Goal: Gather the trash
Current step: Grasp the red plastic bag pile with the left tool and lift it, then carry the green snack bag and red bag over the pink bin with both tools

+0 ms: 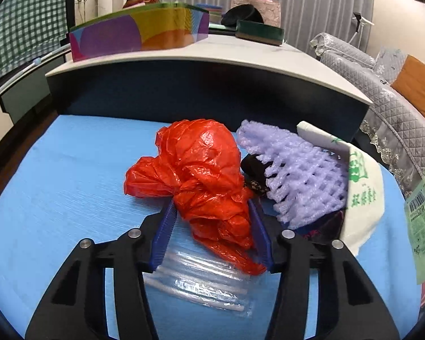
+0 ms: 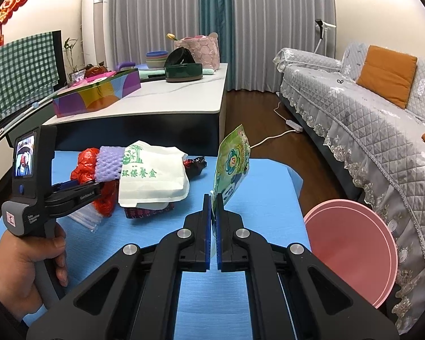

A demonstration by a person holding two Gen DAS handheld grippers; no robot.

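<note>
A crumpled red plastic bag (image 1: 198,175) lies on the blue mat (image 1: 70,175). My left gripper (image 1: 211,206) has its blue pads on both sides of the bag's lower part and looks closed on it. A clear plastic sleeve (image 1: 204,280) lies under the fingers. A purple foam net (image 1: 297,172) and a white paper bag with green print (image 1: 362,195) lie to the right. My right gripper (image 2: 214,198) is shut on a green snack wrapper (image 2: 232,167), held upright above the mat. The left gripper also shows in the right wrist view (image 2: 96,188).
A pink round bin (image 2: 354,249) stands right of the mat beside the grey sofa (image 2: 368,119). A dark wrapper (image 2: 195,165) lies behind the paper bag. A white-topped table (image 2: 170,96) behind the mat holds a colourful box (image 2: 99,96) and a green container (image 2: 184,70).
</note>
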